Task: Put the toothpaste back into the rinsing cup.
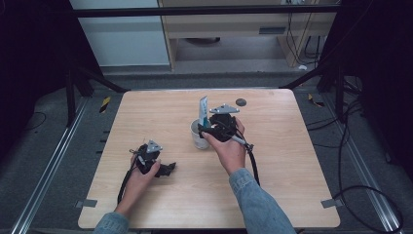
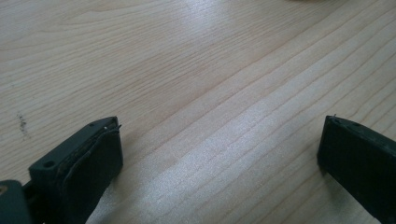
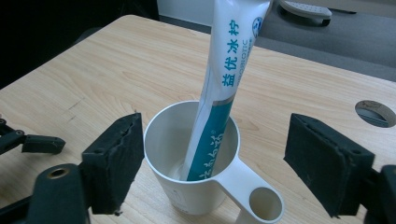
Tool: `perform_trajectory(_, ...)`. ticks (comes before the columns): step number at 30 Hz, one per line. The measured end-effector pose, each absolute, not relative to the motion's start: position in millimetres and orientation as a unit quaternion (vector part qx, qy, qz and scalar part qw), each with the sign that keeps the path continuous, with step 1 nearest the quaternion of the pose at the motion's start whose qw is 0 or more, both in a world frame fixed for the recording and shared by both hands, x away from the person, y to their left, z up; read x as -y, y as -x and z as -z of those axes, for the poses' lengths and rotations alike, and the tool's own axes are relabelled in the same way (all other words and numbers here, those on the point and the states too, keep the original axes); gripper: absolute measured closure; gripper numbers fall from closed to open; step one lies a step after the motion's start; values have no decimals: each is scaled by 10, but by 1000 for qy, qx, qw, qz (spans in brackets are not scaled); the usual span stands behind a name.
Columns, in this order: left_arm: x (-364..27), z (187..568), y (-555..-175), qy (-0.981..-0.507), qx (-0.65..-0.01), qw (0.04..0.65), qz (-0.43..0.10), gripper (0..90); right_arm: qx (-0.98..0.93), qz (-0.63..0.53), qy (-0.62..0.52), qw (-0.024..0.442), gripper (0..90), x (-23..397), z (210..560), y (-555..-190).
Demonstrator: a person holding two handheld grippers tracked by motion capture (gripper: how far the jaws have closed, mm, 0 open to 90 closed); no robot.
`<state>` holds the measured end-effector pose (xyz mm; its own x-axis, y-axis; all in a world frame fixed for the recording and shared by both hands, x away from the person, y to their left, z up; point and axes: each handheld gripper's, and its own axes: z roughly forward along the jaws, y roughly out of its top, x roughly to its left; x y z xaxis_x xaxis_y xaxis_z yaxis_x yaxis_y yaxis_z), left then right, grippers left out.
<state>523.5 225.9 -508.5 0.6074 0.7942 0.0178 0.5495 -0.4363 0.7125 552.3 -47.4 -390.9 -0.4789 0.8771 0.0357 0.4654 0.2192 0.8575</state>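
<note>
A white cup [image 1: 198, 137] with a side handle [image 3: 259, 201] stands near the middle of the wooden table [image 1: 146, 112]. A white and teal toothpaste tube [image 3: 229, 79] stands in the cup, leaning toward the far side and sticking well above the rim. My right gripper [image 3: 212, 140] is open, one jaw on each side of the cup [image 3: 187, 198], and the pads do not touch it. My left gripper [image 1: 165, 169] rests low at the front left, open over bare wood [image 2: 219, 140] with nothing between its jaws.
A small dark round disc [image 1: 240, 102] lies near the table's far edge, behind the cup. Dark frame struts and cables run along the floor on both sides. Pale furniture stands beyond the table.
</note>
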Motion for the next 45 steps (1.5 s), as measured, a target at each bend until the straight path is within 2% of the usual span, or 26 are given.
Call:
perform_trajectory(7, -2259, 5085, -5235, -828, -405, 343, -179, 0, -759, -424, -433, 238, 112, 542, 3896, -5495)
perform_trajectory(14, -2259, 5084, -5234, -829, -405, 342, -179, 0, -784, -407, -401, 242, 81, 668, 3887, -5396)
perform_trajectory(45, -2259, 5085, -5234, -828, -406, 343, -179, 0, -797, -380, -400, 247, 102, 1312, 3921, -5063)
